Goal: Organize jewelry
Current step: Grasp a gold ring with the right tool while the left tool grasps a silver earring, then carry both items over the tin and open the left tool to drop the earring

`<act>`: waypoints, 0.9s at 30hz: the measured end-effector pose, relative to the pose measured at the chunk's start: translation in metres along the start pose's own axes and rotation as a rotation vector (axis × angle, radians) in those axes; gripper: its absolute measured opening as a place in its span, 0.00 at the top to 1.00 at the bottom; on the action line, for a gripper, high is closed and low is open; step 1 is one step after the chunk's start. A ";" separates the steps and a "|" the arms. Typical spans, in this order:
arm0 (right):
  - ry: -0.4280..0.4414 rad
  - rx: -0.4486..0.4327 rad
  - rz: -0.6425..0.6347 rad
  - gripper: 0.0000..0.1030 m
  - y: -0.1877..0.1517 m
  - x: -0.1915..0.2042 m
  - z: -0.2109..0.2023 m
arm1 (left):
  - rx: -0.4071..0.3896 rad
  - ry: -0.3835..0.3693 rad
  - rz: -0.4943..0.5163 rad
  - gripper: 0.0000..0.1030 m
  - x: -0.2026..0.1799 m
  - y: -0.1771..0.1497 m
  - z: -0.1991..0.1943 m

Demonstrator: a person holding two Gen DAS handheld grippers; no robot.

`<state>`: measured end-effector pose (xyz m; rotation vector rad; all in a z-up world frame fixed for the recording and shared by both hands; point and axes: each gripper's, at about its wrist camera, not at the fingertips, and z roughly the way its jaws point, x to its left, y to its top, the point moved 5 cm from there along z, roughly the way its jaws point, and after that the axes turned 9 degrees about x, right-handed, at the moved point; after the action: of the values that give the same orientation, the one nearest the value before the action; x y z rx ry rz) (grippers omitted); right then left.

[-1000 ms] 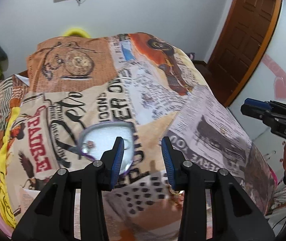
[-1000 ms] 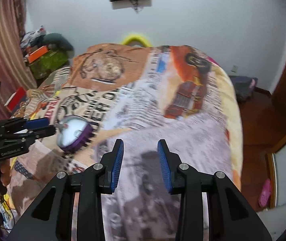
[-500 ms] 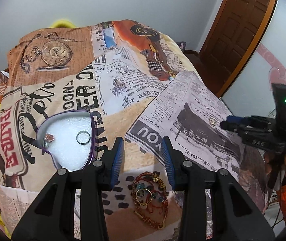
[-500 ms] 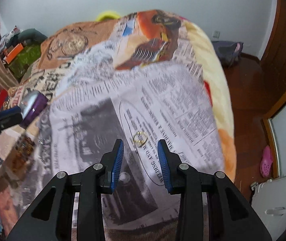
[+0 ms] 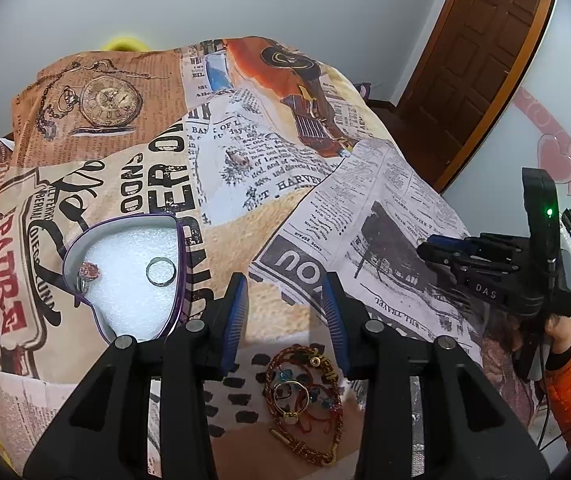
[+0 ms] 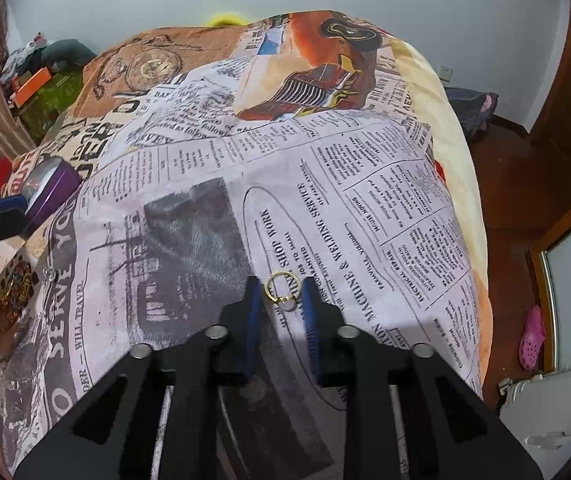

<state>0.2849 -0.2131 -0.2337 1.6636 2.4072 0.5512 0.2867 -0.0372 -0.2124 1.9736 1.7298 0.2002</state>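
A: Left gripper [image 5: 285, 320] first — jaws spread, nothing between them. It hangs over the blanket [image 5: 245, 200] doing no work.

B: And left of its left jaw, the box [image 5: 125, 276]?

A: Heart-shaped, purple wall, white foam bed. Two pieces already in it: a pink-stone ring [image 5: 87, 274] by the left wall, and a silver ring [image 5: 160, 272] lying flat nearer the middle.

B: Below that gripper?

A: A bracelet [image 5: 305, 392], red and gold cord, just short of the tips and between the two arms, with a gold hoop lying on it. Still loose on the blanket.

B: Now the right side.

A: Right gripper [image 6: 281, 300] is the busy one. Its jaws have just been closing, and a gold ring [image 6: 281, 288] sits right between the tips. Narrow gap, but I can't say the pads are pressing the ring yet.

B: So the step?

A: Picking up that ring, I'd judge. Next it needs the pinch finished on a thin, flat thing on soft cloth, easy to push down or flick away. Then a lift and a carry across to the box, far to the left of these jaws.
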 end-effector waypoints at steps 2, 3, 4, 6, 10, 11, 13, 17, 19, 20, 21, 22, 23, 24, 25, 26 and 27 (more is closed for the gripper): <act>-0.001 -0.005 0.001 0.84 0.000 0.001 0.000 | 0.000 -0.006 0.002 0.63 -0.001 0.000 0.000; 0.001 -0.009 0.004 0.84 -0.001 0.000 -0.002 | -0.001 -0.008 0.004 0.63 -0.002 -0.001 0.000; 0.007 -0.010 0.009 0.84 -0.001 0.000 -0.003 | -0.001 -0.009 0.006 0.63 -0.003 -0.001 -0.002; 0.018 -0.014 0.016 0.84 -0.003 0.001 -0.007 | 0.000 -0.017 0.014 0.63 -0.007 -0.002 -0.003; 0.037 -0.038 0.013 0.84 -0.007 0.006 -0.019 | 0.012 -0.040 0.042 0.63 -0.018 -0.006 -0.002; 0.042 -0.042 0.010 0.84 -0.007 0.008 -0.021 | 0.019 -0.036 0.050 0.63 -0.021 -0.007 0.001; 0.048 -0.053 -0.002 0.84 -0.009 0.012 -0.027 | 0.035 -0.027 0.065 0.71 -0.026 -0.010 0.006; 0.060 -0.071 -0.028 0.84 -0.013 0.023 -0.036 | 0.077 -0.019 0.087 0.81 -0.034 -0.014 0.019; 0.061 -0.079 -0.038 0.84 -0.013 0.027 -0.039 | 0.094 -0.024 0.095 0.85 -0.037 -0.015 0.024; 0.060 -0.084 -0.043 0.84 -0.013 0.028 -0.040 | 0.098 -0.027 0.097 0.86 -0.037 -0.015 0.026; 0.061 -0.087 -0.047 0.84 -0.013 0.030 -0.040 | 0.105 -0.029 0.098 0.86 -0.038 -0.015 0.028; 0.067 -0.089 -0.048 0.84 -0.012 0.032 -0.041 | 0.108 -0.030 0.098 0.89 -0.038 -0.015 0.030; 0.072 -0.090 -0.048 0.84 -0.012 0.033 -0.041 | 0.111 -0.029 0.095 0.91 -0.038 -0.015 0.032; 0.078 -0.092 -0.050 0.84 -0.011 0.035 -0.042 | 0.113 -0.026 0.090 0.92 -0.037 -0.015 0.034; 0.079 -0.096 -0.052 0.84 -0.010 0.038 -0.043 | 0.111 -0.028 0.086 0.92 -0.036 -0.015 0.033; 0.080 -0.100 -0.055 0.84 -0.009 0.040 -0.044 | 0.104 -0.027 0.082 0.92 -0.036 -0.015 0.032; 0.082 -0.104 -0.056 0.84 -0.008 0.042 -0.045 | 0.093 -0.021 0.077 0.92 -0.035 -0.015 0.029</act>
<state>0.2472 -0.1863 -0.1921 1.5551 2.4277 0.7358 0.2798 -0.0774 -0.2369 2.1040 1.6788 0.1265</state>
